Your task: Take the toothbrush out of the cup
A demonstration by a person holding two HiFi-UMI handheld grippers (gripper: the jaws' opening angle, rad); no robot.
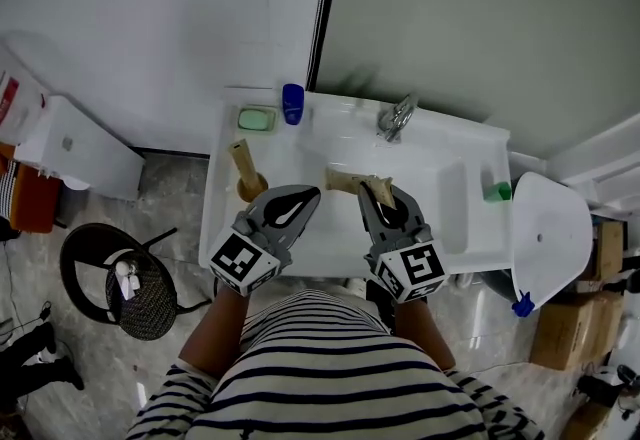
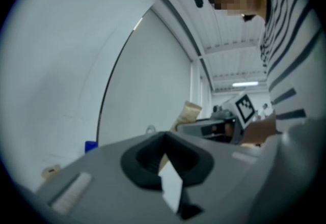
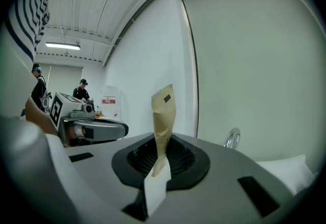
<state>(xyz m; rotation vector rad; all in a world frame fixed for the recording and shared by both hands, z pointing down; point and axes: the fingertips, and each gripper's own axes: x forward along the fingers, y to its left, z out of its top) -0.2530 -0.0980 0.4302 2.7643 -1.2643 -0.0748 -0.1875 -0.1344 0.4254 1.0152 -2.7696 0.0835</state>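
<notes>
Toothbrush point(image 1: 240, 157), paper-wrapped, leans upright in cup point(image 1: 250, 191), just left of left tool point(image 1: 298, 202), jaws together, empty, the nearer one. Right tool point(image 1: 385, 196) clamped on another paper packet point(image 1: 350, 182).

My right fingers point(image 3: 224, 167) swallow the lower end of the tan paper packet point(image 3: 164, 116); its contents don't show, and its dark label is too small to read. My left gripper point(image 1: 300, 200) covers the near side of the cup point(image 1: 247, 190).
</notes>
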